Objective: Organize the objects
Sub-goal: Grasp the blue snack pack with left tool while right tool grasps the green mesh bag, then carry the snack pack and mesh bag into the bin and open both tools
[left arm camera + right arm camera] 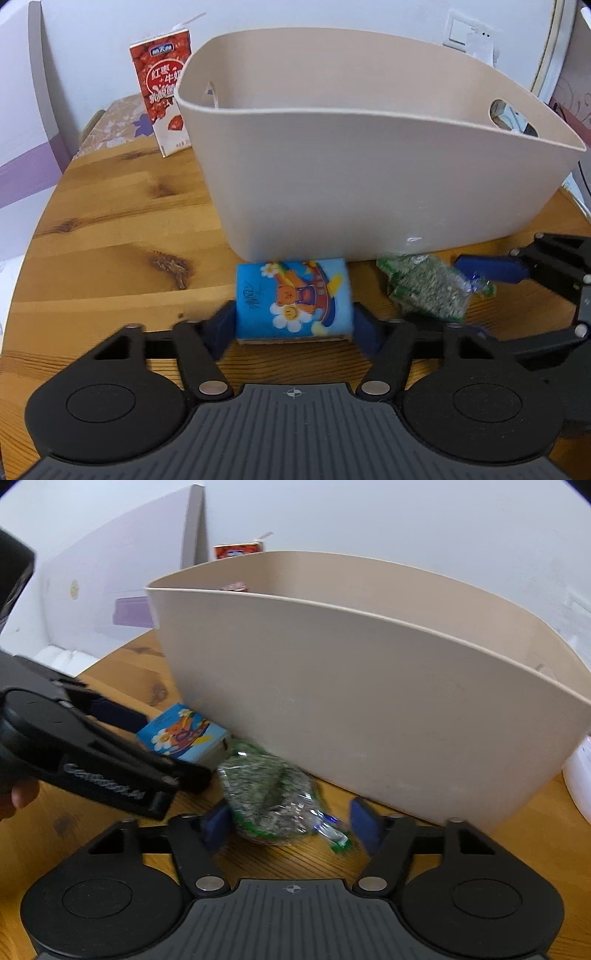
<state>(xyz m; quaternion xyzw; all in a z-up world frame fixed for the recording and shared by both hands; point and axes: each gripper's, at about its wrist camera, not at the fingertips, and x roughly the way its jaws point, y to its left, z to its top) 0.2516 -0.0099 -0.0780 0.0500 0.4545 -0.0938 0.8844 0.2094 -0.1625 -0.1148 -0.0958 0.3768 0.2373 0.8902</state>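
A blue tissue pack (293, 301) printed with a cartoon bear is gripped between the left claw's (294, 326) pads on the table (110, 236). The right claw (290, 823) is spread wide around a crinkled green packet (269, 797), which is not clamped. Ahead of both stands a beige bin (369, 177).

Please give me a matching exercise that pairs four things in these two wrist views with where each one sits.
Things:
1. blue tissue pack
2. green snack packet
3. red milk carton
4. beige basket

Places:
A. upright on the wooden table, behind the basket's left end
B. between the left gripper fingers
C. between the right gripper fingers, which stand apart from it
D. behind both small packs

Pairs: 1-B, 2-C, 3-A, 4-D
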